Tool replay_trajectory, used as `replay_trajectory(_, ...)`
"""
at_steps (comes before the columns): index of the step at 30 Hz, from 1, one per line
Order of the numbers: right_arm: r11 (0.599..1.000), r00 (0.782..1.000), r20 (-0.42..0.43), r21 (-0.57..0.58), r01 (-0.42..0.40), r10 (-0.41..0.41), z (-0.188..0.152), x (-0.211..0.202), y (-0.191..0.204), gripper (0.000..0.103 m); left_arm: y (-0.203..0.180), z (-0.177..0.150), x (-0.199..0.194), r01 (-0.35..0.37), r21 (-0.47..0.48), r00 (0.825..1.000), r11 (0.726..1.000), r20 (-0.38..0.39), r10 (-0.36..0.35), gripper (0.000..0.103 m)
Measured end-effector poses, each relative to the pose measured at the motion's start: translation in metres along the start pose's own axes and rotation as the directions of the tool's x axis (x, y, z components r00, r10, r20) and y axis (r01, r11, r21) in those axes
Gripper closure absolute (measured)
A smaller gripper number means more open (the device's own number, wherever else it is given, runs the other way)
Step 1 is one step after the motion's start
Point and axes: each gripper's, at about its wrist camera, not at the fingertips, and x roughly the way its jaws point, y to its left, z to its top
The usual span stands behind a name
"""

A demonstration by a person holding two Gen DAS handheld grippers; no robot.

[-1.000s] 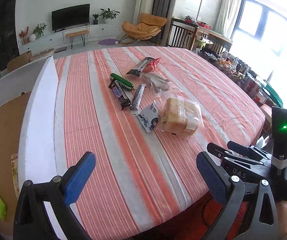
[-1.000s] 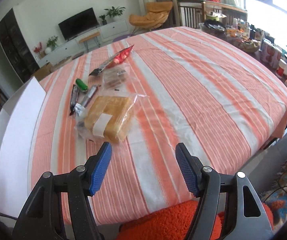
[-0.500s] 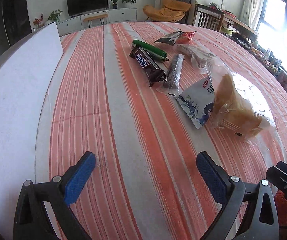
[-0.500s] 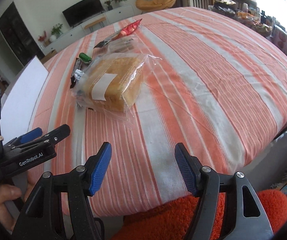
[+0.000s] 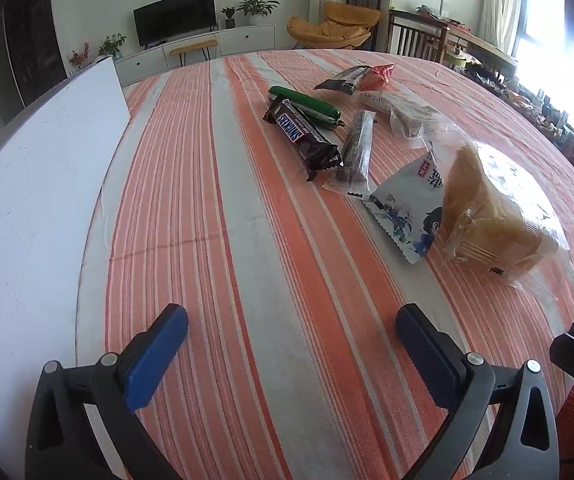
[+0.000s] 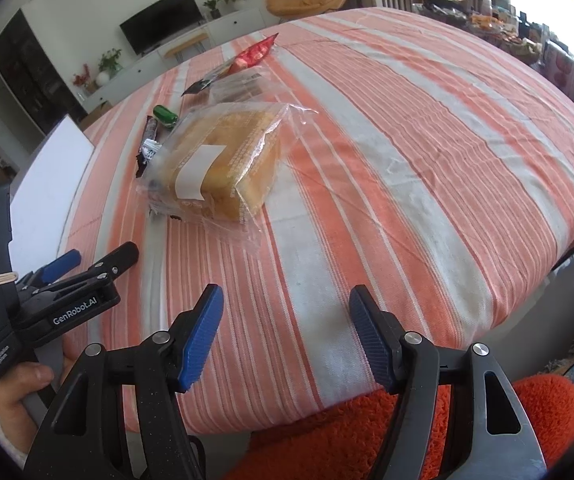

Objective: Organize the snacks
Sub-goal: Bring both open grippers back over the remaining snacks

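Two handheld grippers hover over the near edge of a desk (image 5: 247, 264) draped in an orange-and-white striped cloth, both with jaws released and nothing between them. The left gripper (image 5: 292, 334) fills the bottom of its own view; in the right wrist view only its side shows at lower left (image 6: 87, 272), held by a hand (image 6: 15, 392) cut off by the frame edge. The right gripper (image 6: 287, 332) sits at bottom centre of its view; only a dark corner of it enters the left view at lower right.

The snacks lie clustered at centre and upper right of the left view, well apart from both grippers. A Snickers bar (image 5: 302, 136) lies beside a green tube-shaped snack (image 5: 307, 106). Next to them is a dark bar in a clear wrapper (image 5: 357, 146), its label too blurred to read. A white-and-blue packet (image 5: 405, 208) is partly covered by a bagged bread loaf (image 5: 487, 208), whose far side washes out in window glare. Behind them sit a clear-wrapped pastry (image 5: 403, 114) and a red-and-black packet (image 5: 361, 76), contents indistinct.

In the right wrist view the loaf (image 6: 223, 164) hides most of the cluster at upper left. A white board (image 5: 35, 184) stands along the left of the desk, running out of frame.
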Motion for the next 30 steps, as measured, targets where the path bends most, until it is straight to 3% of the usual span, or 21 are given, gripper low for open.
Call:
replay_trajectory(19,1.0,1.0,-0.009,-0.02,0.016,-0.016,0.0,0.002,0.003,0.031,0.0,0.0,0.001,0.001,0.001,1.0,1.0,0.001,-0.001,0.0)
replay_trajectory(26,0.989,0.994,0.025,0.104,-0.108,0.106,0.0,-0.005,-0.022,0.031,0.0,0.0,-0.001,0.004,0.002,1.0,1.0,0.003,-0.004,0.0)
replay_trajectory(30,0.983,0.997,0.034,0.172,-0.068,0.063,0.009,-0.01,-0.031,0.031,0.0,0.0,-0.001,0.006,0.002,1.0,1.0,0.004,-0.006,0.0)
